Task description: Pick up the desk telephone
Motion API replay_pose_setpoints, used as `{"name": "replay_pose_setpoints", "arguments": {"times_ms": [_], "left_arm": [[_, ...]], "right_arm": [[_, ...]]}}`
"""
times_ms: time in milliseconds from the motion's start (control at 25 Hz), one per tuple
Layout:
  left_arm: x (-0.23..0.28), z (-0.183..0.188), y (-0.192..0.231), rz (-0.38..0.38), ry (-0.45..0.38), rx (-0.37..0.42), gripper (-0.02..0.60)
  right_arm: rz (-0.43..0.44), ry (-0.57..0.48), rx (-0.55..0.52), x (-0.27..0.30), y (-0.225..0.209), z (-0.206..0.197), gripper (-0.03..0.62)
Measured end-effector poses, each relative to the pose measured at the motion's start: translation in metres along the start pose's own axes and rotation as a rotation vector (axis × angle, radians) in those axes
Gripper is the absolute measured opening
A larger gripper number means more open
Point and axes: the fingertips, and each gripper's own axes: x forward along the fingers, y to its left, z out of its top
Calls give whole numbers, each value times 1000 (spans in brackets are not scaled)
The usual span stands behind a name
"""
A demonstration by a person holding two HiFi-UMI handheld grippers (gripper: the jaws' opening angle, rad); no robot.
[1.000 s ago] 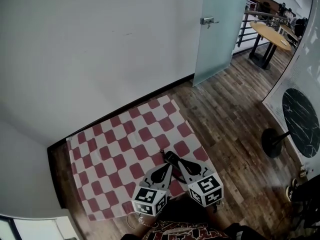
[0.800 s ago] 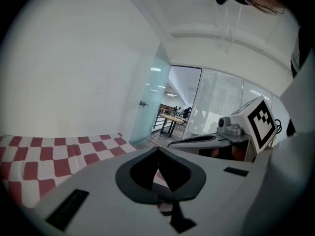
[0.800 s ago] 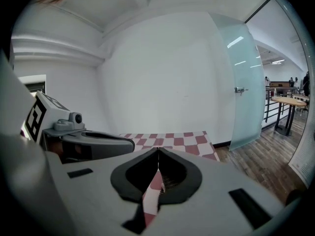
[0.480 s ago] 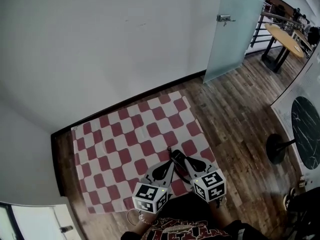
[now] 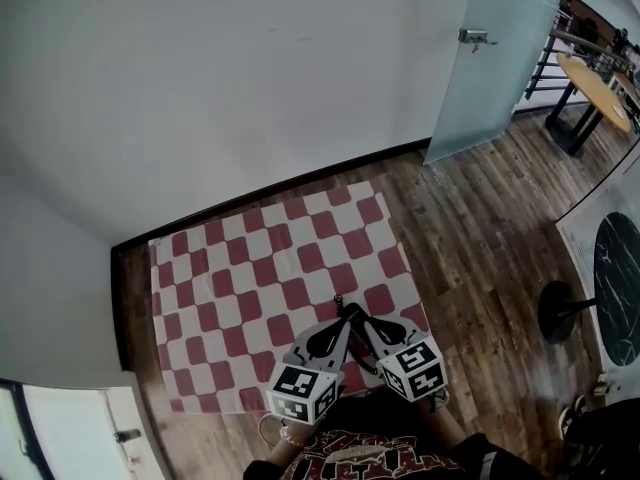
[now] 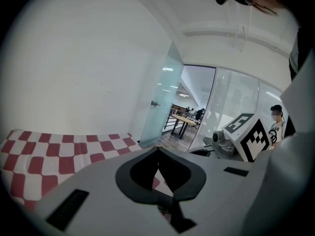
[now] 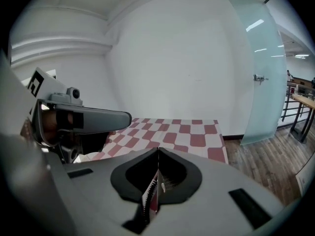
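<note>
No desk telephone shows in any view. A red-and-white chequered mat (image 5: 250,268) lies on the wood floor against the white wall. It also appears in the left gripper view (image 6: 59,149) and the right gripper view (image 7: 182,132). My left gripper (image 5: 345,323) and right gripper (image 5: 339,301) hang side by side over the mat's near edge, their tips crossing. Both are shut with nothing between the jaws, as the left gripper's (image 6: 157,149) and right gripper's (image 7: 158,149) own views show. The left gripper's body (image 7: 83,119) fills the left of the right gripper view.
A frosted glass door (image 5: 490,58) stands at the far right of the wall. Beyond it are a wooden table (image 5: 595,78) and railings. A round black pedestal table (image 5: 620,268) stands at the right. A person (image 6: 276,122) stands behind glass.
The head view has swung, so the door and mat sit further right. Both grippers stay shut and close together. The right one has dropped a little toward the mat.
</note>
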Motion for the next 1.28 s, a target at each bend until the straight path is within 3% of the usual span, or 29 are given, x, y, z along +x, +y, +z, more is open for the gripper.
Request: {"name": "replay_pose_setpoints", "arguments": {"times_ms": [560, 1280], "left_arm": [[12, -4, 4, 52, 23, -16, 6], [3, -8, 14, 89, 18, -35, 6]], "right_arm": [[74, 74, -35, 24, -2, -20, 18], [66, 200, -39, 45, -8, -68, 18]]}}
